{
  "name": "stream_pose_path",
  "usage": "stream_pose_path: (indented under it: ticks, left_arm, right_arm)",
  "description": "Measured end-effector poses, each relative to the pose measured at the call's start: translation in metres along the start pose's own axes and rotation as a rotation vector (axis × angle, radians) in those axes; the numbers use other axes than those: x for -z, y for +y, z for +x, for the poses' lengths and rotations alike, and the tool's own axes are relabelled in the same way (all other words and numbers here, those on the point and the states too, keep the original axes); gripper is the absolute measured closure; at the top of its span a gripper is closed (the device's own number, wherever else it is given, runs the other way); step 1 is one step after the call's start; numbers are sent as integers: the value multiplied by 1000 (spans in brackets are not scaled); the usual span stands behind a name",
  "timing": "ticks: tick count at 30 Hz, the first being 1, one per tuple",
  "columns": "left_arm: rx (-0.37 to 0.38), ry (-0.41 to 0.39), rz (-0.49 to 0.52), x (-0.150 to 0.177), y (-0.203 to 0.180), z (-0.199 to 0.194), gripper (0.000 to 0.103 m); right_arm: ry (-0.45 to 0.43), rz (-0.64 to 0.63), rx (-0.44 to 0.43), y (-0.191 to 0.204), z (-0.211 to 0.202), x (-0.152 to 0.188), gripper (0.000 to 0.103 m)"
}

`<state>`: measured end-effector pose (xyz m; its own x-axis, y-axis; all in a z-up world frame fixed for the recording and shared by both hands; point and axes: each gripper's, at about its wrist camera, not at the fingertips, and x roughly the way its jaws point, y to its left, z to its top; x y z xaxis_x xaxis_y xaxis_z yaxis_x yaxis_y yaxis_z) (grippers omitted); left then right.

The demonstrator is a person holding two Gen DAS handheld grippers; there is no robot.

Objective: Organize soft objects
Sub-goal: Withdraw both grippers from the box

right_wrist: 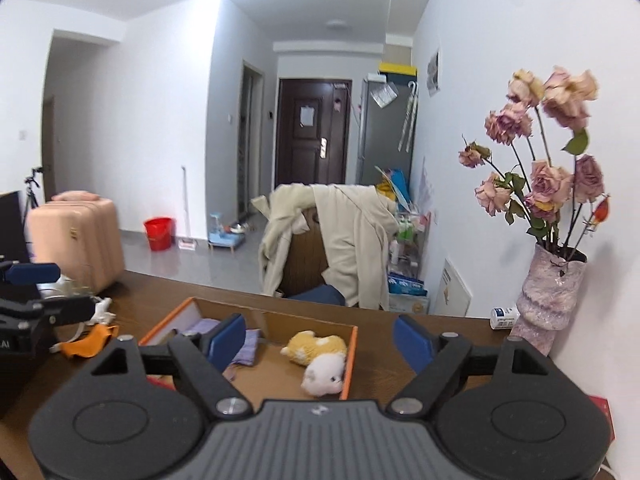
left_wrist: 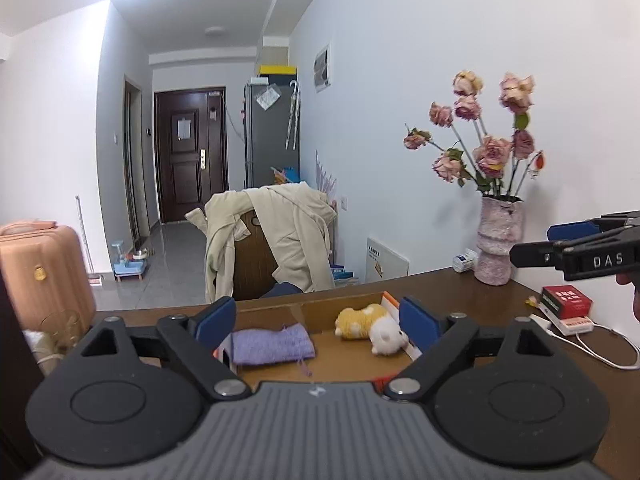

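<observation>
On the brown desk (right_wrist: 168,300), my box (right_wrist: 352,356) holds plush toy (right_wrist: 320,354) and purple cloth (left_wrist: 272,346); both grippers (left_wrist: 318,316) (right_wrist: 320,340) released, empty, an orange scrap (right_wrist: 90,344) seemingly left.

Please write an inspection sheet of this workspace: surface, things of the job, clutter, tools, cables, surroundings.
Surface: brown wooden desk against a white wall.
Job's things: cardboard box with orange edge holds a purple knitted cloth on its left side and a yellow and white plush toy on its right side.
Clutter: vase of dried roses, small white bottle, red box, orange cloth.
Tools: left tool open, nothing between its pads; right tool open, nothing between its pads.
Cables: white cable on the desk at the right.
Surroundings: chair with a cream jacket, pink suitcase, red bucket, dark door.
</observation>
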<state>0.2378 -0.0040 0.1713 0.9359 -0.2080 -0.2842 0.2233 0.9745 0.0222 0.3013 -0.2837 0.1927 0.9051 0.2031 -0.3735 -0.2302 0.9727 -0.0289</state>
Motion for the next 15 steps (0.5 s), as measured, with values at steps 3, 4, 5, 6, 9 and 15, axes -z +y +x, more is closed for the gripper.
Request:
stream_pose_path:
  ticks: [3, 4, 5, 6, 9, 15]
  left_arm:
    - [-7, -37, -15, 20, 1, -35, 7]
    - [-18, -50, -23, 28, 1, -45, 6]
    - [-38, -58, -25, 37, 0, -54, 6]
    - [-56, -70, -26, 46, -1, -64, 6]
    - [-87, -113, -42, 72, -2, -95, 2]
    - [-126, -163, -92, 128, -8, -144, 0]
  right_arm:
    - [-33, 7, -15, 6, -31, 19, 20]
    - [-52, 11, -22, 9, -41, 27, 18]
    - [-70, 16, -32, 11, -49, 36, 15]
    - [-83, 17, -36, 14, -58, 47, 14]
    - [-110, -2, -14, 27, -83, 79, 14]
    - [-157, -20, -17, 56, -121, 148, 10]
